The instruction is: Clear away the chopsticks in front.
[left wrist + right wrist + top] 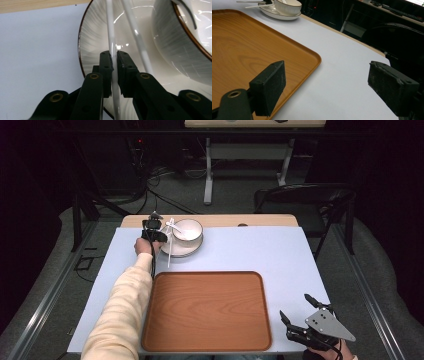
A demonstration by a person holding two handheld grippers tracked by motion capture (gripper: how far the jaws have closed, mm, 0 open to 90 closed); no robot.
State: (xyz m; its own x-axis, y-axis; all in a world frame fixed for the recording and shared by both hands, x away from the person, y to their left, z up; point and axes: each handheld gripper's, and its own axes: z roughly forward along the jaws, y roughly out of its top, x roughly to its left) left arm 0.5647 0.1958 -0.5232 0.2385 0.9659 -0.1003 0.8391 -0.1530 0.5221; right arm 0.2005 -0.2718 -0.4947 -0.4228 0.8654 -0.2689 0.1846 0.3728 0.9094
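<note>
A white plate point(176, 252) with a dark rim sits at the table's far left, and a white bowl point(188, 231) stands on it. Two white chopsticks point(170, 251) lie across the plate's left side. My left gripper point(159, 236) is over that side of the plate. In the left gripper view its jaws point(114, 56) are shut on one chopstick point(110, 37), pads pressed on both sides. The second chopstick point(137, 37) lies just right of it, beside the bowl point(170, 45). My right gripper point(295, 305) stands open at the near right; nothing is between its pads point(327, 87).
A brown wooden tray point(205, 310) lies in the near middle of the pale blue table top, bare. A white spoon handle point(186, 10) curves inside the bowl. A dark chair point(305, 200) stands beyond the table's far right corner.
</note>
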